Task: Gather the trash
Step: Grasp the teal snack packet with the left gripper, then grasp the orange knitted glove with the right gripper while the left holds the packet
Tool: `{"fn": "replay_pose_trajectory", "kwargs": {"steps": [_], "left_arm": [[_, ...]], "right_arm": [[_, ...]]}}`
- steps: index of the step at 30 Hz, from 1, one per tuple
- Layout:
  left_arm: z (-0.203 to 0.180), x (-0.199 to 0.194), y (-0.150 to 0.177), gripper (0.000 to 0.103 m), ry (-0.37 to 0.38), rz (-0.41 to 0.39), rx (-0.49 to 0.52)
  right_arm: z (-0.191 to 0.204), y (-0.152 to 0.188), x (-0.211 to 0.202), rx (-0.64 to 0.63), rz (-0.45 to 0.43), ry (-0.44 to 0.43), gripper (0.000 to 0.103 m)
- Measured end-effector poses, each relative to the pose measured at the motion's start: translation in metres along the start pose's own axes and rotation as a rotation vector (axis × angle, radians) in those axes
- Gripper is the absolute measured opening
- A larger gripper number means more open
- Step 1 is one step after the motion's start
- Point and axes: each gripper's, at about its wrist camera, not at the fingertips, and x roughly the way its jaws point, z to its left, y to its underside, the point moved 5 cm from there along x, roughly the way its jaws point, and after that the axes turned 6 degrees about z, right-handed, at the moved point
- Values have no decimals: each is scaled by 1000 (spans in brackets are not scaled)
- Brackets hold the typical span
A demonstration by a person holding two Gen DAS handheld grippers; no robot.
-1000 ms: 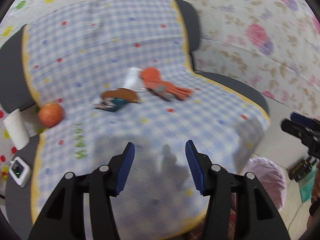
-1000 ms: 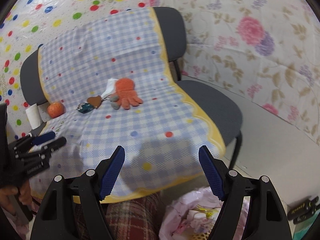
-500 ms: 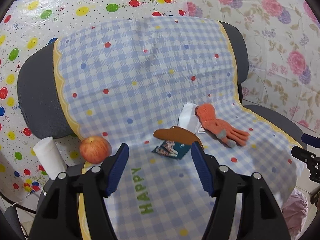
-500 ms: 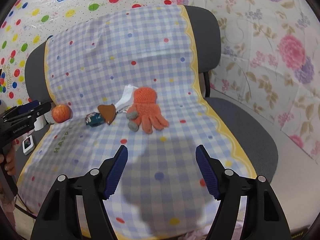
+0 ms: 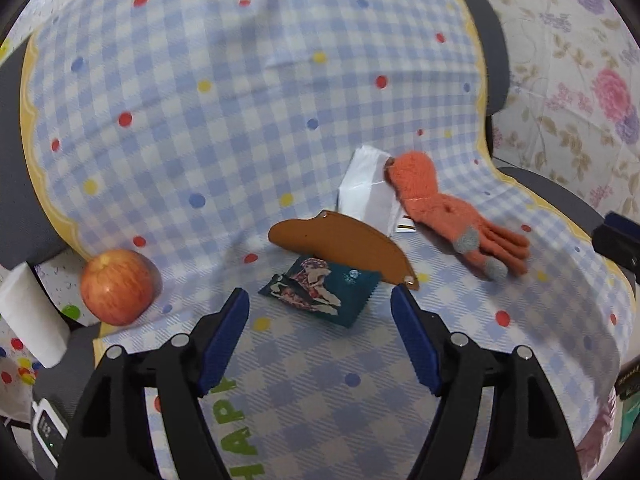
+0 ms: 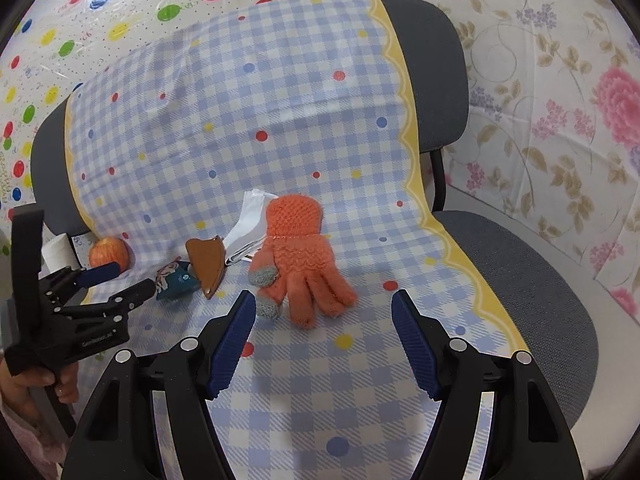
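We find the teal snack wrapper (image 5: 320, 292) lying flat on the checked cloth (image 5: 240, 120) that covers the chair seat, its far edge tucked under a brown leather piece (image 5: 340, 242). Behind that piece a white folded paper (image 5: 366, 188) leans against the chair back, touching the cuff of an orange knit glove (image 5: 448, 212) that lies to the right. The left gripper (image 5: 320, 320) hangs just short of the wrapper with its jaws spread wide — nothing between them. The right gripper (image 6: 324, 328) is likewise wide open and empty, poised near the glove's fingertips. To the left, well apart from the wrapper, we note an apple (image 5: 118, 286) at the cloth's edge and a white paper roll (image 5: 30, 316) beside it.
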Motion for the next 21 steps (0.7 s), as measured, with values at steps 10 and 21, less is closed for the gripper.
{"fn": "replay_pose_trajectory", "kwargs": {"steps": [10,21], "left_arm": [[12,55,-8,71,45,166,-83],[2,38,-8,7,63,86,-11]], "right_arm": [[-7,-6,21,10,30,12,70],[-5,-1,27,3,52,27,70]]}}
